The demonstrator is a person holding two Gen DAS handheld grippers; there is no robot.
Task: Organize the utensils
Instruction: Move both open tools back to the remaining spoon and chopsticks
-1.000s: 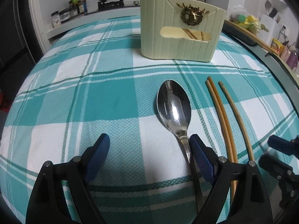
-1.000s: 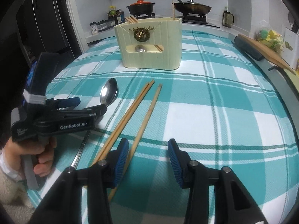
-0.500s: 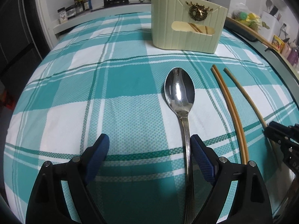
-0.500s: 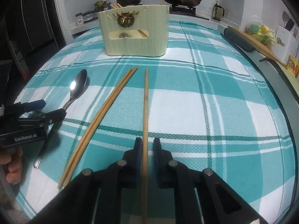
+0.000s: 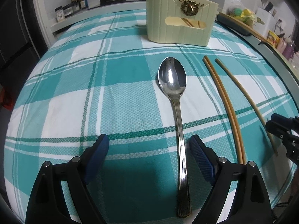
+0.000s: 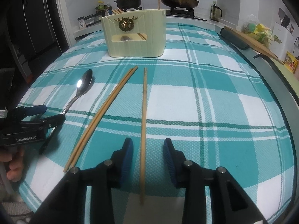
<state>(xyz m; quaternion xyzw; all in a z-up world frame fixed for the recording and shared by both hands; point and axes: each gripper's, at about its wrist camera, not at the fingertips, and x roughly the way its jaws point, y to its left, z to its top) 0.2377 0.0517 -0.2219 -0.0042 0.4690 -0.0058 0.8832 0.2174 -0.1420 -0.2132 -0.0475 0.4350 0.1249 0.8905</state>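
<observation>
Chopstick, the single one, is lying flat on the checked worktop between the right claw, whose jaws, pinched on it half a second ago, are reopening without lifting it. Left claw is hanging wide over the spoon handle; holder awaits.

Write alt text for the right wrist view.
The right gripper, jaws opening, straddles a single chopstick lying on a teal plaid tablecloth. A chopstick pair and spoon lie left; a cream utensil holder stands beyond.
</observation>
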